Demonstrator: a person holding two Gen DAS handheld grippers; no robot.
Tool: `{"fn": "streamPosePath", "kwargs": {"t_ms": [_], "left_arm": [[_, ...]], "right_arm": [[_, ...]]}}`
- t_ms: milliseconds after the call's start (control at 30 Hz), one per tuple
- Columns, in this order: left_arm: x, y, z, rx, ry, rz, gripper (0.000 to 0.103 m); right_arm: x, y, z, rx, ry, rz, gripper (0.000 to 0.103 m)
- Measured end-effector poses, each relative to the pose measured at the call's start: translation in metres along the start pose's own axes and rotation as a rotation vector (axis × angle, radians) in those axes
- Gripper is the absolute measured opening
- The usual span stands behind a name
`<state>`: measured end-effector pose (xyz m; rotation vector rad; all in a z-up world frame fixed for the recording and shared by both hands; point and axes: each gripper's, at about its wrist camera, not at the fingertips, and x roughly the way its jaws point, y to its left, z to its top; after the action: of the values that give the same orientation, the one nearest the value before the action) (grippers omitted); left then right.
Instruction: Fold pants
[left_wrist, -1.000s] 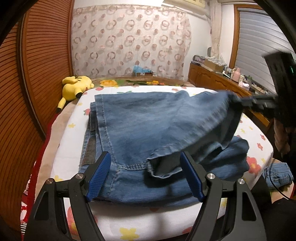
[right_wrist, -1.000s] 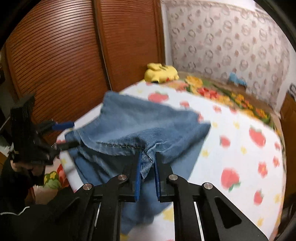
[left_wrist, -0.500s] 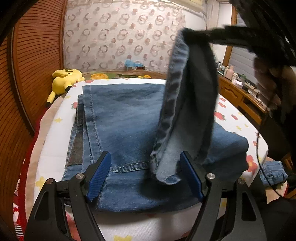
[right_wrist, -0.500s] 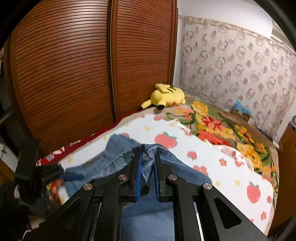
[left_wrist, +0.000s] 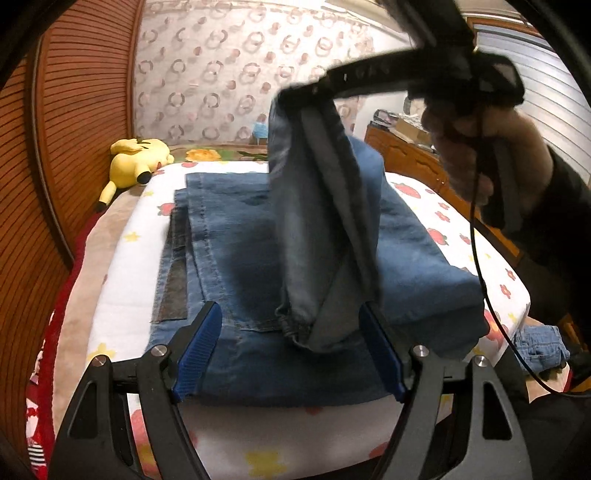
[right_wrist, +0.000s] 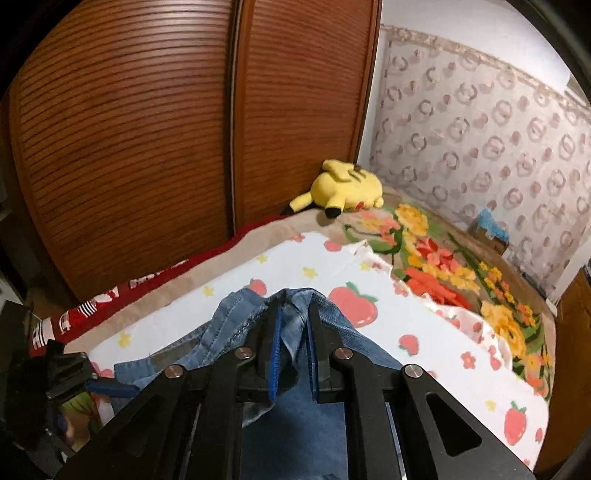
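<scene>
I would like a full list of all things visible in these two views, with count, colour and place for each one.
jeans: one, blue, on the bed, one end lifted
bed sheet: one, white with strawberries, under the jeans
plush toy: one, yellow, far bed corner
wardrobe doors: brown, slatted, beside the bed
curtain: pale, ring pattern, behind the bed
left gripper: black, blue pads, open above the jeans
right gripper: black, jaws opening, denim between them
hand: one, holding the right gripper
</scene>
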<state>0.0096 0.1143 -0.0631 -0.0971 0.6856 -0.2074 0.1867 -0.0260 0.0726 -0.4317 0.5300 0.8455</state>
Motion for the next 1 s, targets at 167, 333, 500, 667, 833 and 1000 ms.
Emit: {"fn": "streamPosePath", "kwargs": {"t_ms": [167,333,500,667,833,1000], "left_arm": [[-0.005,0.005,0.003,-0.017,-0.020,0.008,0.077],[-0.004,-0.001,0.008,-0.005,-0.036,-0.016,0.077],[0.004,-0.015,0.010,0.039,-0.025,-0.052,0.068],[0.022,-0.026,0.011,0.077,0.028,-0.067,0.048],[0.026,-0.024,0.011,0.065,0.047,-0.046,0.007],[-0.006,-0.002,0.020,-0.005,-0.020,0.015,0.003]], "right_arm": [[-0.008,-0.007,-0.003,0.024,-0.017,0.018,0.046],[-0.028,-0.015,-0.014,0.037,-0.020,0.007,0.046],[-0.051,-0.021,-0.045,0.061,-0.006,0.001,0.046],[-0.067,-0.025,-0.076,0.075,0.027,-0.013,0.046],[-0.067,-0.025,-0.107,0.109,0.066,-0.017,0.046],[-0.065,-0.036,-0.125,0.168,0.087,-0.022,0.046]]}}
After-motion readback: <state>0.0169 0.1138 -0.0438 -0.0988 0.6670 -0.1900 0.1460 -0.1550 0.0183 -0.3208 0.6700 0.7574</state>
